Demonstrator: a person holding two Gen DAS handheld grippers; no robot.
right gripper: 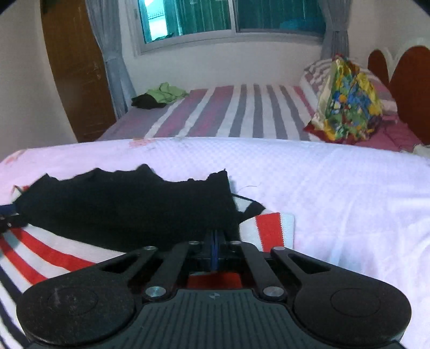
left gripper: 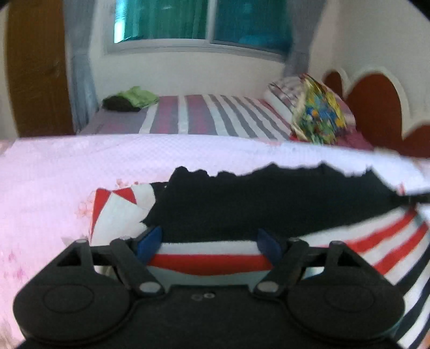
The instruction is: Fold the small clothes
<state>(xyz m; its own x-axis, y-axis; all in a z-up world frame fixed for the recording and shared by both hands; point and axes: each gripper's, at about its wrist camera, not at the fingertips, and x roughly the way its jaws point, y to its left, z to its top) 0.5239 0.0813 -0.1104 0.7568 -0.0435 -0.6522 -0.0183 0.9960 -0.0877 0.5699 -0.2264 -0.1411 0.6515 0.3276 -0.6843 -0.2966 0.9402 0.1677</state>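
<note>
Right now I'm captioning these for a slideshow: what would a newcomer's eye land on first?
The striped shirt, red, white and navy with a black part, spread on the pink bedspread just ahead of both grippers. The right gripper is pinched shut on the shirt's edge, while the left gripper stands open over it. Behind, a bright patterned pillow leans near the headboard.

Pale pink textured bedspread [right gripper: 336,188], striped red-white-navy garment [left gripper: 376,241] with black panel lying on it

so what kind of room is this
Most likely a bedroom: a bed with a striped sheet and pillows against a headboard, a curtained window, and a wooden door.
</note>
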